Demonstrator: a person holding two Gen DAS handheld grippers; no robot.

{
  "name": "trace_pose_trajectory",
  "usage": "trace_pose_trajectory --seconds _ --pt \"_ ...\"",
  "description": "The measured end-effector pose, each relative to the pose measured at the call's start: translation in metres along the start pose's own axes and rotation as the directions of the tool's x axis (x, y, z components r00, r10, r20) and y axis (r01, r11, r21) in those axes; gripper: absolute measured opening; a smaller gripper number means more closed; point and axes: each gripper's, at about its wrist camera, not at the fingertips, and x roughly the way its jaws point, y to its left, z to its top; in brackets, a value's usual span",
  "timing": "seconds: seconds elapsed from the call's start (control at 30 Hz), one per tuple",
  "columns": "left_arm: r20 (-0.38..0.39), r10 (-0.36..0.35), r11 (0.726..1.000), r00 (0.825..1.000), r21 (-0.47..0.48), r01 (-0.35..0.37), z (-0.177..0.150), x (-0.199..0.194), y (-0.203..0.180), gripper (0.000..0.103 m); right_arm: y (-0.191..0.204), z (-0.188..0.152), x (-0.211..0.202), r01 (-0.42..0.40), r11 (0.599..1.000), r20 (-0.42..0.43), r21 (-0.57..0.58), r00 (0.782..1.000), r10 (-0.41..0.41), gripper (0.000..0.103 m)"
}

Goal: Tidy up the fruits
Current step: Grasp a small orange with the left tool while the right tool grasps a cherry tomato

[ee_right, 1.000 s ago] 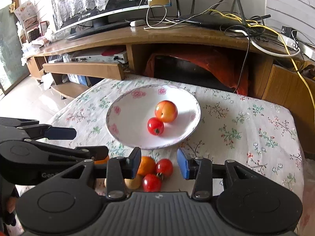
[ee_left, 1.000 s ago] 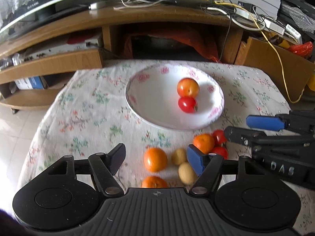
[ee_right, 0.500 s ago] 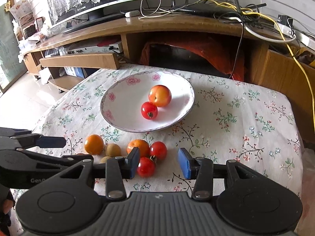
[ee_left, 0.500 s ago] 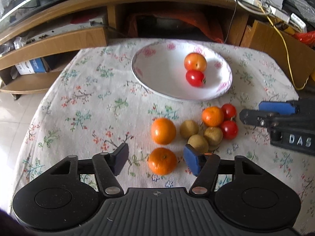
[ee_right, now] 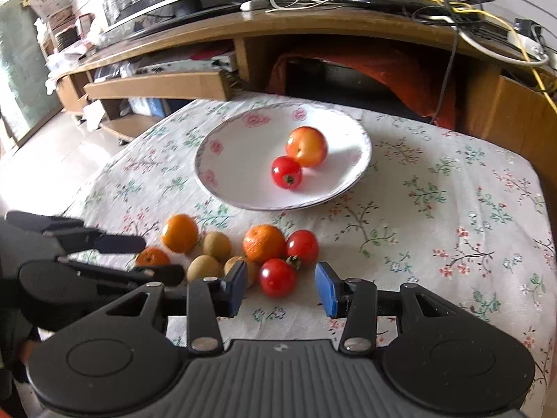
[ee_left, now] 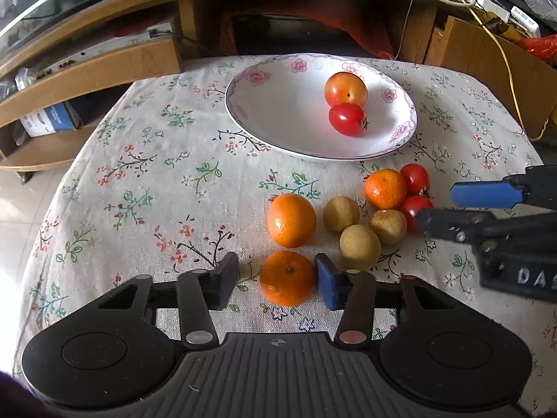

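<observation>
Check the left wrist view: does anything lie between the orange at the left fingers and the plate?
Yes. A second orange sits directly between the near orange, which the closing left gripper straddles, and the plate.

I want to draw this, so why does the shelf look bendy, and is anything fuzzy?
Both views: the fisheye lens curves the wooden shelf. Left wrist view: daylight leaves small shiny spots on the tomato in the plate. Right wrist view: the left gripper looks slightly fuzzy.
</observation>
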Motion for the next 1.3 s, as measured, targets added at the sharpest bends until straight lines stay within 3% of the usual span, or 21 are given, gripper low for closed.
trace_pose_trajectory --seconds 0.03,0.27,0.57,0.83,1.1,1.3 --pt "0.000 -0.003 1.000 1.000 0.002 0.003 0.000 -0.001 0.000 0.041 0.002 0.000 0.001 -0.004 1.000 -0.001 -0.009 1.000 0.004 0.042" --pt "-0.013 -0.019 1.000 1.000 -0.001 0.019 -0.003 -0.005 0.004 0.041 0.013 -0.005 0.006 -0.041 0.997 -0.014 -0.060 0.999 0.040 0.042" --pt "-0.025 -0.053 0.999 0.998 -0.013 0.053 -0.003 -0.005 0.009 0.042 0.022 0.000 0.011 -0.020 0.993 -0.010 -0.120 1.000 0.019 0.043" --pt "-0.026 -0.069 0.998 0.997 -0.016 0.069 -0.003 -0.006 0.011 0.043 0.005 -0.002 0.010 -0.025 0.997 -0.032 -0.071 0.999 0.022 0.043" --pt "-0.024 -0.074 0.997 0.997 -0.005 0.074 -0.004 -0.005 0.009 0.048 0.005 -0.004 0.020 0.000 0.993 -0.059 -0.114 0.998 -0.007 0.043" --pt "-0.022 -0.080 0.997 0.997 -0.004 0.080 -0.004 -0.004 0.009 0.051 0.000 -0.002 0.029 0.024 0.996 -0.022 -0.091 0.999 -0.026 0.041"
